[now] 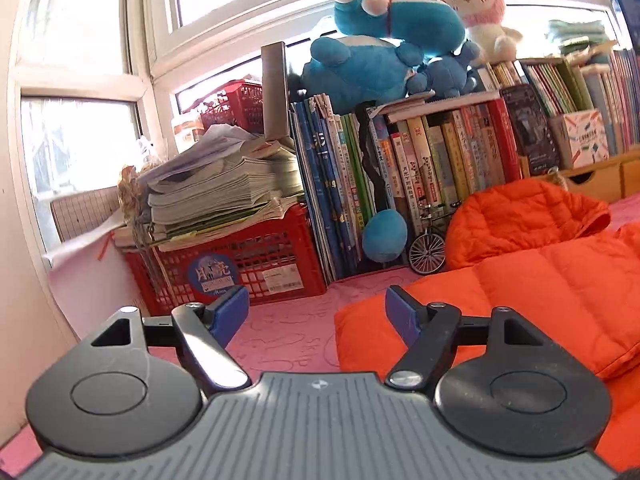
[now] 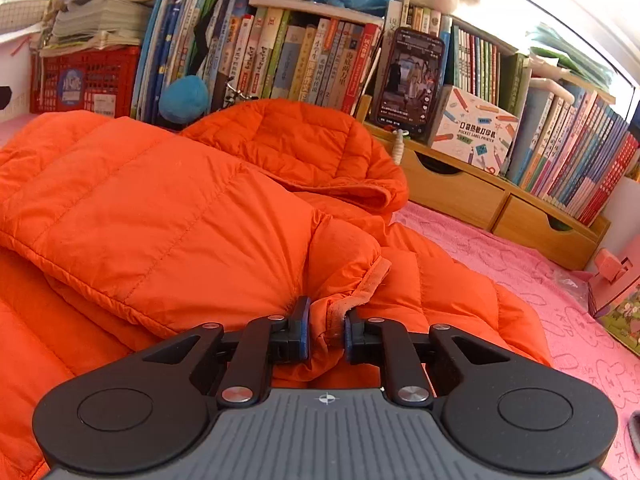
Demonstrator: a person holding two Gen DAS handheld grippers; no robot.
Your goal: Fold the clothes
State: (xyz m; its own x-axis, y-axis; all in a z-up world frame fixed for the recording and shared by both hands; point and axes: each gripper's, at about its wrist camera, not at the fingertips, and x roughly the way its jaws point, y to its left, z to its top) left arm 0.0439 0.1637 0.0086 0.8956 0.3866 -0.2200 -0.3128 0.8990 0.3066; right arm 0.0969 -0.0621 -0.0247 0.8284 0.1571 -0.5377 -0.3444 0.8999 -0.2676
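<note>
The orange puffer jacket (image 2: 168, 200) lies spread on the pink patterned cloth (image 2: 520, 264), hood toward the books. My right gripper (image 2: 326, 334) pinches a sleeve cuff (image 2: 360, 284); my left gripper (image 1: 316, 312) hangs spread and empty beside the jacket's edge. Behind: one red crate (image 1: 248, 264) under stacked papers (image 1: 216, 188), a phone (image 2: 412, 84), two wooden drawers (image 2: 452, 192), and a sunlit window (image 1: 72, 152).

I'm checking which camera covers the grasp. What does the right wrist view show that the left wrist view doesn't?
Only the right wrist view: the right gripper shut on the orange jacket's cuff, and wooden drawers. Only the left wrist view: the left gripper open over the pink cloth, and the window. Both: the orange jacket, books, the red crate.
</note>
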